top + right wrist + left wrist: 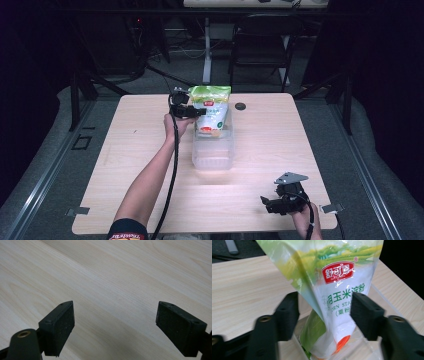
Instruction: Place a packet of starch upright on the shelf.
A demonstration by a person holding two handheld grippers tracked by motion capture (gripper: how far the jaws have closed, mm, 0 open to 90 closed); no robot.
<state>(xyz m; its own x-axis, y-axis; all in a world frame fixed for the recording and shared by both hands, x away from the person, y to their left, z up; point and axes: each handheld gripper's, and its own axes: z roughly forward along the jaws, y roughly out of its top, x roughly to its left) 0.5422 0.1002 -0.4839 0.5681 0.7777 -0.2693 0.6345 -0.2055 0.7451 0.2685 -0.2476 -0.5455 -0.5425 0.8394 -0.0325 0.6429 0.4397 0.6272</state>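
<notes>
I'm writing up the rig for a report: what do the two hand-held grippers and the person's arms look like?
Both tools are black. The left hand-held gripper trails a thick black cable along a bare forearm, which ends in a dark short sleeve with a red-and-yellow printed band. The right hand-held gripper carries a grey three-cornered plate on top. Up close, its fingers are blocky black pads with small screw holes and a brass-coloured fitting.
</notes>
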